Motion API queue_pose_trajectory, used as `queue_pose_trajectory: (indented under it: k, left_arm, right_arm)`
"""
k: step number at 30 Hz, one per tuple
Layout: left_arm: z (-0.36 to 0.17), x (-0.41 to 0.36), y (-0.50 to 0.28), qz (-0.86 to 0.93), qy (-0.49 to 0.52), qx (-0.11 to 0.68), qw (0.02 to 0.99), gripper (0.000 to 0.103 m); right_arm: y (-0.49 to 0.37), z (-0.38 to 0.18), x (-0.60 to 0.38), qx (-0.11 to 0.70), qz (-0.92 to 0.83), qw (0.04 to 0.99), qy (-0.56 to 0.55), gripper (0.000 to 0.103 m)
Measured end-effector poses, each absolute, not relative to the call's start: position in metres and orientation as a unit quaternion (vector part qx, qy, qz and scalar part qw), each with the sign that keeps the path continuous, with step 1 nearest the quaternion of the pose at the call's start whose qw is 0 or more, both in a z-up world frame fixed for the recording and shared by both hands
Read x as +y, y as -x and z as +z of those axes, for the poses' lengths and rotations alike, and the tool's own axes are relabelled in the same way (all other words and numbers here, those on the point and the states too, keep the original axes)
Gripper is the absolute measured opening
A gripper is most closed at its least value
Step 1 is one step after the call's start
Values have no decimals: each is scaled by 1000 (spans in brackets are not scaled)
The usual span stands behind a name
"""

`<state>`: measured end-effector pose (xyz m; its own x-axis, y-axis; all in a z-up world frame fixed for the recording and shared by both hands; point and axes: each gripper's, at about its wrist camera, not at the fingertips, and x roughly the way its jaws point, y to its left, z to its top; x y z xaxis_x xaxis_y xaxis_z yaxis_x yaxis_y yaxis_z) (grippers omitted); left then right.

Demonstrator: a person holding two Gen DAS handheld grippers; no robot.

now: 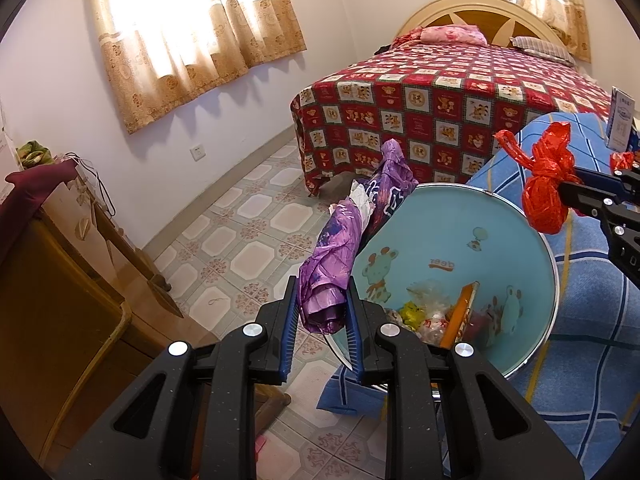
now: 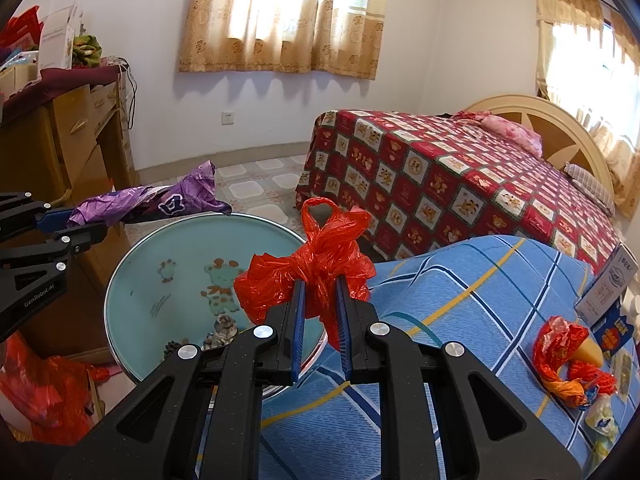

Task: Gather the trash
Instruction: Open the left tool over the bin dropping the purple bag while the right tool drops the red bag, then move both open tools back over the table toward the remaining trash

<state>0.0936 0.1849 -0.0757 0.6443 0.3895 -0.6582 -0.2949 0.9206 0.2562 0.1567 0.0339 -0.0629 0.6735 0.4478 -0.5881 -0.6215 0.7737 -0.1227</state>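
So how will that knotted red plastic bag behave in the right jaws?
The red plastic bag is crinkled film, so probably floppy and light. Its loose handle loop stands up unsupported. The film looks glossy, so it may slip; the right gripper pinches near the knot, which should help.

Strong daylight comes through the thin tan flowered curtains (image 1: 192, 36) far ahead of the black gripper fingers (image 1: 280, 320), so bright the windows glow white. Soft shadows hang on the pale wall (image 2: 280, 112) under them. Everything looks sharp. Both round pictures bend at the edges, and the corners go black
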Motion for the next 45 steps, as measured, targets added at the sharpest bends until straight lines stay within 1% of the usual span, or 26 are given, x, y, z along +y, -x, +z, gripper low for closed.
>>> queue_pose_trajectory:
  k: [17, 20, 21, 22, 23, 24, 25, 27, 29, 30, 32, 33, 34, 35, 39, 40, 43, 45]
  left_arm:
    - [-75, 184, -93, 187, -60, 377, 905, 23]
    - [-75, 183, -93, 185, -59, 378, 905, 25]
    - [-75, 183, -93, 184, -58, 379, 905, 27]
    - [-74, 181, -94, 181, -56, 380, 905, 29]
    - [-74, 180, -93, 180, -55, 380, 906, 32]
    - [-74, 180, -93, 181, -53, 379, 906, 42]
    - [-74, 180, -93, 182, -53, 377, 906, 48]
    - [-74, 178, -92, 184, -53, 376, 907, 51]
    - [-74, 179, -93, 183, -50, 377, 906, 54]
    - [-74, 178, -92, 184, -50, 377, 906, 57]
    - [-74, 179, -92, 185, -50, 376, 906, 60]
    - [-74, 179, -92, 184, -49, 377, 906, 63]
    - [-74, 180, -92, 185, -49, 377, 906, 69]
    - [-74, 178, -92, 188, -50, 375, 906, 72]
    - [-74, 180, -91, 191, -50, 374, 906, 74]
    - [-74, 182, -91, 192, -50, 373, 906, 77]
    - [-74, 183, -92, 197, -50, 371, 906, 84]
    - [-75, 183, -92, 201, -49, 370, 906, 90]
  right_arm:
    - [-150, -62, 41, 274, 301, 899, 161, 16]
    - [-150, -62, 43, 274, 303, 898, 160, 16]
    - [-150, -62, 43, 275, 306, 897, 160, 16]
    - [-151, -63, 43, 276, 309, 896, 159, 19]
    - [-151, -63, 43, 275, 313, 895, 157, 24]
    - [-151, -63, 42, 272, 314, 896, 157, 28]
    - [-153, -63, 41, 272, 314, 896, 157, 34]
    - [-153, -65, 40, 275, 315, 895, 152, 40]
    - [-153, -65, 39, 274, 312, 897, 149, 58]
    - [-153, -65, 39, 274, 311, 898, 147, 59]
    - [-153, -65, 38, 276, 311, 898, 146, 60]
    - [-153, -65, 37, 275, 309, 899, 145, 62]
    - [-153, -65, 36, 274, 308, 899, 145, 66]
    - [-151, -65, 36, 274, 307, 900, 145, 67]
    - [-151, -66, 33, 271, 307, 901, 147, 68]
    - [-151, -66, 32, 270, 306, 901, 148, 69]
    - [-148, -67, 28, 260, 299, 906, 150, 80]
    - [-147, -69, 26, 260, 298, 906, 150, 80]
